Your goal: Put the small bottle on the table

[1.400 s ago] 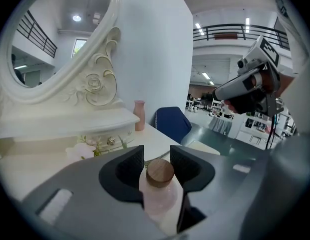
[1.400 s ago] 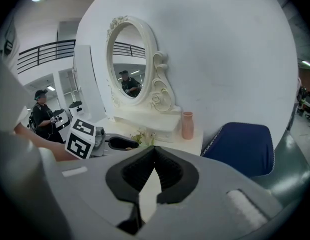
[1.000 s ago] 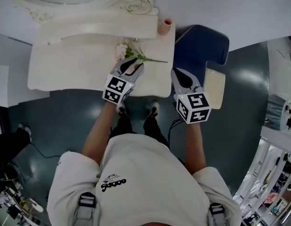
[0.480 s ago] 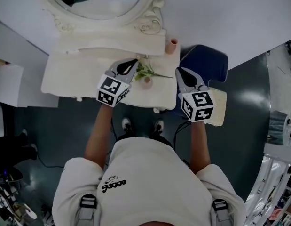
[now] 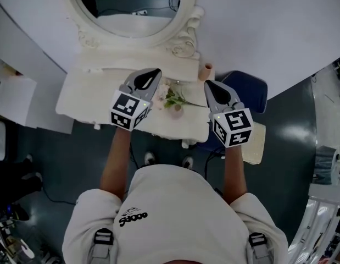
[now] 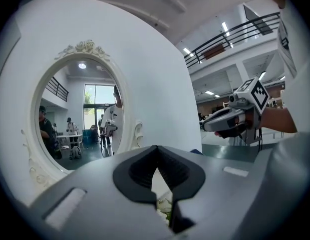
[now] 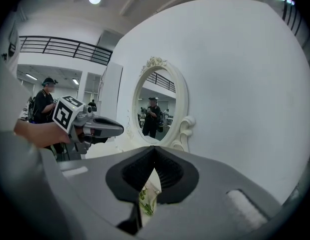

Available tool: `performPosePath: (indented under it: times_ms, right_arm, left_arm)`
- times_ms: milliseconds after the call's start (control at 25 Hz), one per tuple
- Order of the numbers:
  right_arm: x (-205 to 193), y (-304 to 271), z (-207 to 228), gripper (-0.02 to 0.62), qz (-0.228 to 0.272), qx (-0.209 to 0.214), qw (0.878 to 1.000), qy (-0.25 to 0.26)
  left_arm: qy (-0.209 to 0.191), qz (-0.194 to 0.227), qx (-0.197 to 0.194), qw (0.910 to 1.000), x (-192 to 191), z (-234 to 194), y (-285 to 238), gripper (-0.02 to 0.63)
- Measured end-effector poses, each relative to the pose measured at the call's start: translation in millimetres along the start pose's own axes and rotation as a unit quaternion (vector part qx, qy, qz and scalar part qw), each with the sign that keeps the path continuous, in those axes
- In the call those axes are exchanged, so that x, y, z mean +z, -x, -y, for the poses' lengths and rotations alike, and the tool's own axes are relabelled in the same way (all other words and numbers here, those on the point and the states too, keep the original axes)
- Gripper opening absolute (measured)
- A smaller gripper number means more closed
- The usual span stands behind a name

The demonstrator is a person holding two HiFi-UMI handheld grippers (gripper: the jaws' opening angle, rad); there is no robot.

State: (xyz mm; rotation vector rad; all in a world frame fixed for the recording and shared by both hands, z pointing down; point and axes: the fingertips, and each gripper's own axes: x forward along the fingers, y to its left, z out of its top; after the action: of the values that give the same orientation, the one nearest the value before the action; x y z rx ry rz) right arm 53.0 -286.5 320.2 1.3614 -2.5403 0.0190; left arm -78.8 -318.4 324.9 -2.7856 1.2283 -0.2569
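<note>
Job looks basically done: small bottle (image 5: 176, 108) sits on the table (image 5: 87, 95) by the flowers (image 5: 171, 97), and my left gripper (image 5: 153, 72) and right gripper (image 5: 209, 85) both have jaws pressed together, empty.

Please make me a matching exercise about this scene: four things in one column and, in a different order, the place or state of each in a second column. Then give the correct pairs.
Column one
1. oval mirror
2. flower sprig
3. blue seat
4. left claw

Column two
A. lying on the white table
B. shut, nothing held
C. beside the table's right end
D. upright at the table's back edge

Pairs: 1-D, 2-A, 3-C, 4-B
</note>
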Motion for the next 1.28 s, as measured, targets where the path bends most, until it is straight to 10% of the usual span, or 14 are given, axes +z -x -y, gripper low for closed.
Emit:
performPosePath:
  times_ms: [520, 1280]
  right_arm:
    - [43, 4, 1, 0.002, 0.044, -0.01, 0.998, 0.049]
    - [44, 5, -15, 0.003, 0.046, 0.006, 0.997, 0.057]
  left_arm:
    - [-0.081, 0.077, 0.034, 0.9931, 60, -6, 13, 0.018]
    - [-0.068, 0.081, 0.036, 0.9938, 62, 2, 35, 0.018]
